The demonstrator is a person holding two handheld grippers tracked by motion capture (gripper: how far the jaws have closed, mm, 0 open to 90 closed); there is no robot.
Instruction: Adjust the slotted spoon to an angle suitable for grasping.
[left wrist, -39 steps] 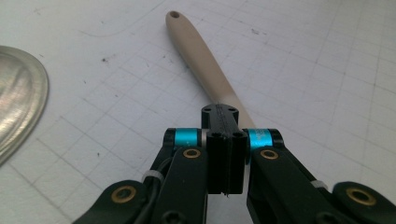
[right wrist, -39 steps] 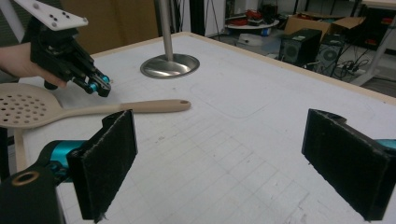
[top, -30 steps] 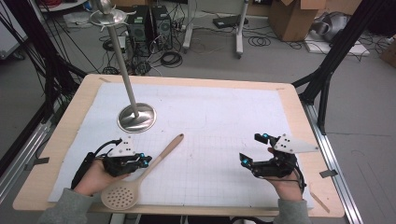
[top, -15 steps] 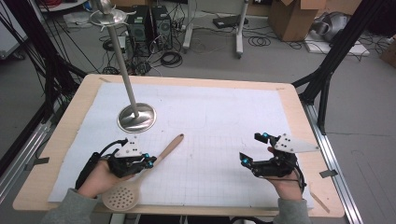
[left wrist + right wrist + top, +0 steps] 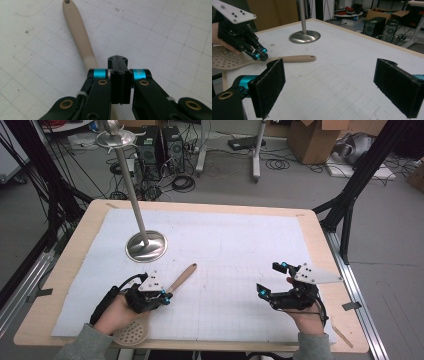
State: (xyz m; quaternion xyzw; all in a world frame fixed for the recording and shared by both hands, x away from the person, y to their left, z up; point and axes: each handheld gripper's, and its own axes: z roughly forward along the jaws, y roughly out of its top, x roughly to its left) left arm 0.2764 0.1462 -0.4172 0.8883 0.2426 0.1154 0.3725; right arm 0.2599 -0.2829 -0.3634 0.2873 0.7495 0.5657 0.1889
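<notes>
A beige slotted spoon (image 5: pixel 182 276) lies slantwise on the white gridded mat, its perforated head (image 5: pixel 131 335) at the table's front edge. My left gripper (image 5: pixel 167 296) hovers right over the handle's lower part with its jaws pressed together and nothing between them. In the left gripper view the shut jaws (image 5: pixel 118 60) point past the handle (image 5: pixel 77 32), which runs underneath and to their left. My right gripper (image 5: pixel 269 278) rests at the front right, jaws wide open and empty (image 5: pixel 334 82). From there I see the left gripper (image 5: pixel 260 55) above the spoon (image 5: pixel 294 58).
A metal stand with a round base (image 5: pixel 146 245) and a tall pole rises at the mat's back left, just beyond the spoon's handle tip. The table's wooden rim (image 5: pixel 320 240) frames the mat. Cables, boxes and frame legs lie on the floor behind.
My left gripper has slid to the right, from beside the spoon to over its handle. The right gripper and the spoon have stayed put.
</notes>
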